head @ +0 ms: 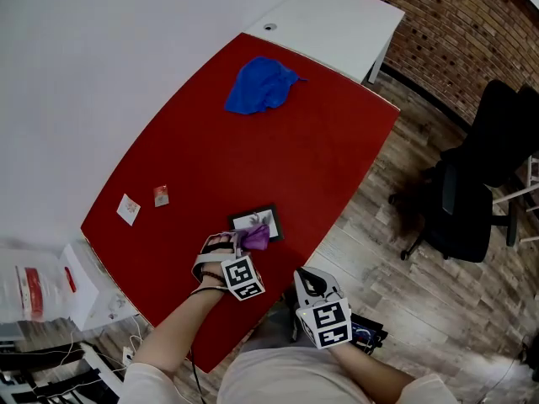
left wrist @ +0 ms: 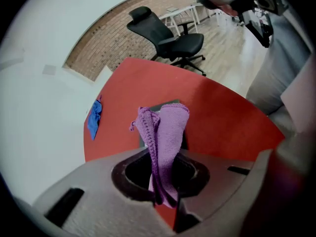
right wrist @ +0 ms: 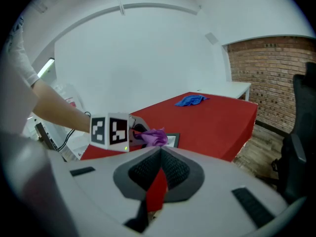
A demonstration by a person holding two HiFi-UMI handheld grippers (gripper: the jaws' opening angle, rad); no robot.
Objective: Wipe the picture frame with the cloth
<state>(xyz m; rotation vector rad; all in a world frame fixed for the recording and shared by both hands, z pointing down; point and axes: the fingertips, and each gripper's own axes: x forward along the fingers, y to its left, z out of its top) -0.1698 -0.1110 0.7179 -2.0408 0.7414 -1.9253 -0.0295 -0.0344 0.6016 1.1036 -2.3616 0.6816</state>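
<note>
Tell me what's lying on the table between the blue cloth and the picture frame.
Nothing: the head view shows only bare red tabletop between the blue cloth and the picture frame. The two small cards lie off to the side.

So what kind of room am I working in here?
Probably an office or studio workroom: a black swivel office chair stands on the wood-look floor, a white desk sits near the brick wall, and the left tongs hold the purple cloth over a red table.
</note>
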